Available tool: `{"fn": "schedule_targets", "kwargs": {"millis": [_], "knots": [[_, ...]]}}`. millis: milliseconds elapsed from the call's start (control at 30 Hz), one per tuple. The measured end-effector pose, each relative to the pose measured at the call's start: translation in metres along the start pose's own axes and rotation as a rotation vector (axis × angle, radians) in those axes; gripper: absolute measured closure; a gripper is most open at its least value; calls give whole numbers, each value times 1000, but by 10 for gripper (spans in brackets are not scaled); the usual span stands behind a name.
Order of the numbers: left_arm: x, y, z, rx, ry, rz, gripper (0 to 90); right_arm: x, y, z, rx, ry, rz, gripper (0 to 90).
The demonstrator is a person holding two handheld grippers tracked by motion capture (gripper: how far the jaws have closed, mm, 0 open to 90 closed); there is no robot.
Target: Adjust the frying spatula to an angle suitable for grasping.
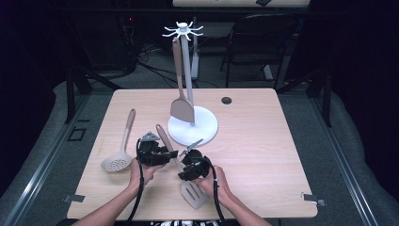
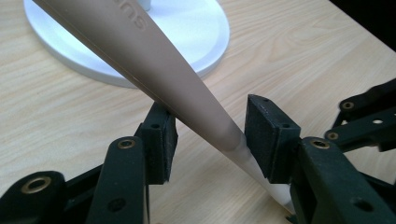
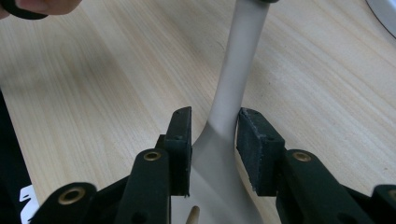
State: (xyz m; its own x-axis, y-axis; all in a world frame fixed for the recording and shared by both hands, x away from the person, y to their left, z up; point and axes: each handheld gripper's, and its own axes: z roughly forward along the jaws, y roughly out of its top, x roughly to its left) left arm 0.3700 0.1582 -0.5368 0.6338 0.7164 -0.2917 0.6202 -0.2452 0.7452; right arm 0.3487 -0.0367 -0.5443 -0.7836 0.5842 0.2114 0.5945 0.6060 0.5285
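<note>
A beige slotted spatula (image 1: 194, 194) is near the table's front edge, head toward the person and handle pointing at the rack. My right gripper (image 1: 184, 165) is shut on its neck; in the right gripper view both pads (image 3: 261, 144) bear on the shoulder where the spatula (image 3: 238, 60) widens. My left gripper (image 1: 170, 153) straddles the handle farther up. In the left gripper view the handle (image 2: 154, 60) runs slantwise between the jaws and brushes the right pad (image 2: 268, 135). Table shows between the handle and the left pad, so this gripper is open.
A white utensil rack stands mid-table on a round base (image 1: 207, 132), its hooks (image 1: 183, 30) at the top, with a solid beige spatula (image 1: 181, 110) hanging from one. A beige skimmer (image 1: 117, 162) lies at the left. A cable hole (image 1: 226, 100) is behind the rack.
</note>
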Motion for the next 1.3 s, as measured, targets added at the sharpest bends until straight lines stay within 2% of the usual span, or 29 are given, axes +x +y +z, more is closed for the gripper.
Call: {"fn": "schedule_targets", "kwargs": {"millis": [133, 167, 200, 267, 300, 567, 833, 967, 1067, 1200, 1300], "knots": [[-1, 0, -1, -10, -14, -1, 552, -2, -1, -1, -18, 5, 12, 699], [-1, 0, -1, -9, -18, 1, 554, -1, -2, -1, -29, 6, 28, 705], [-1, 0, -2, -13, -21, 1, 555, -2, -2, -2, -19, 3, 20, 710], [-1, 0, -2, -19, -29, 5, 559, -2, -2, -2, -45, 4, 34, 718], [-2, 0, -2, -22, -34, 5, 560, -2, -2, -3, -30, 1, 29, 721], [-11, 0, 0, -20, -62, 42, 567, -2, -2, -8, -55, -14, 24, 737], [-15, -1, 3, -10, -83, 30, 601, -2, -2, -11, -76, -26, 18, 746], [-16, -1, 4, -20, -88, 30, 614, -1, -1, -13, -85, -31, 19, 748], [-19, -2, 5, -30, -65, 25, 618, -2, -1, -13, -84, -27, 22, 748], [-20, -2, 5, -45, -73, 15, 629, -4, -2, -14, -81, -9, 22, 725], [-20, -2, 4, -56, -84, 16, 640, -4, -2, -16, -59, -5, 19, 599]]}}
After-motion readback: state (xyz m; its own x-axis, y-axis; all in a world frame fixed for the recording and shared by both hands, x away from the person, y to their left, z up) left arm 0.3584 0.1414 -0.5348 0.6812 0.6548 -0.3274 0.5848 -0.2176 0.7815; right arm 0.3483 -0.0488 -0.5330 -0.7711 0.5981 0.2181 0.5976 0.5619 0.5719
